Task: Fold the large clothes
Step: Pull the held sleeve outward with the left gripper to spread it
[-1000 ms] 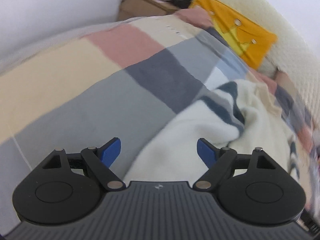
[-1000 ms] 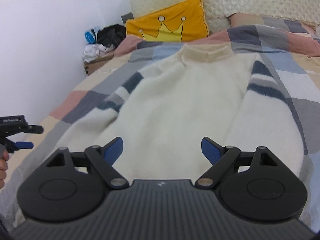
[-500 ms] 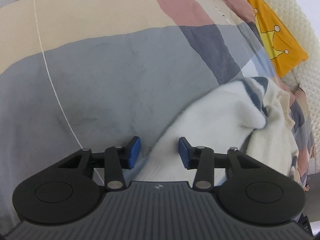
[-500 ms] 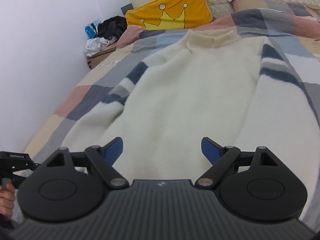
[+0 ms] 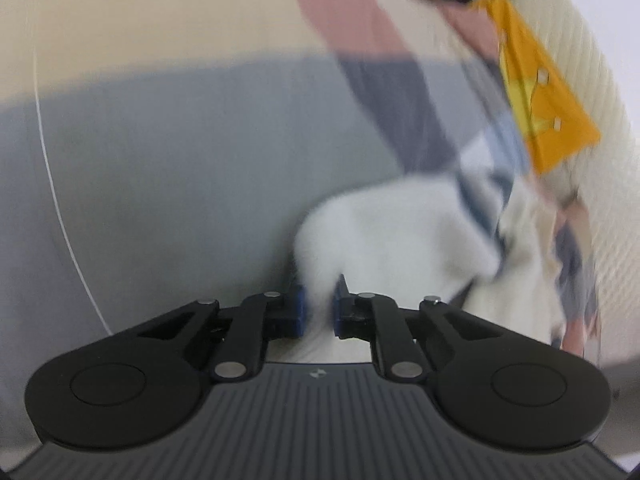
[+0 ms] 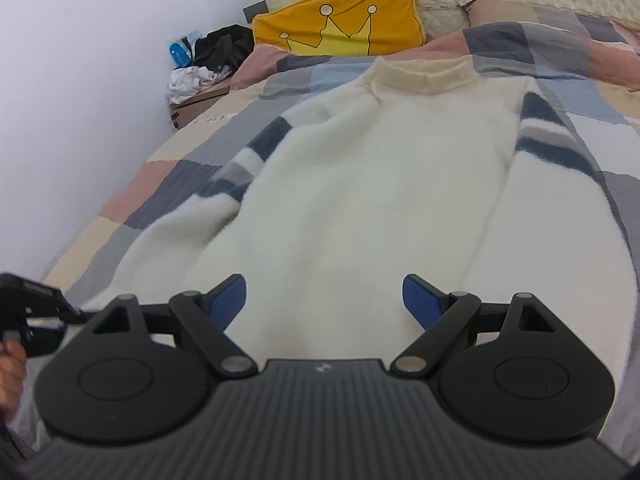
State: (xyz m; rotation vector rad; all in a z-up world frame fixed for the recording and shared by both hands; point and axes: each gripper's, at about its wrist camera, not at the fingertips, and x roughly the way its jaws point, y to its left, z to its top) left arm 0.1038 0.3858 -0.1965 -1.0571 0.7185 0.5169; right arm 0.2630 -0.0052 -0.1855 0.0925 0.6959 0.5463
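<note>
Pinching the cream sweater [image 5: 384, 236] cuff near the bed's left edge, your left gripper [image 5: 318, 308] had just closed | right gripper [image 6: 324, 300] gaped, empty, above the hem.

One sweater [image 6: 360, 200], one yellow cushion [image 6: 340, 28], two tools [image 6: 324, 300].

Cream fuzzy sweater [image 6: 360, 200], navy-and-grey striped sleeves, spread flat, collar toward the pillows

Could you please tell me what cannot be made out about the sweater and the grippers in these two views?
- Left wrist view: motion blur smears the sweater; how much cloth sits between the left hand-held gripper pads is unclear.
- Right wrist view: the right hand-held gripper body hides the sweater hem.
- Right wrist view: the frame's left edge cuts off the left hand.
</note>
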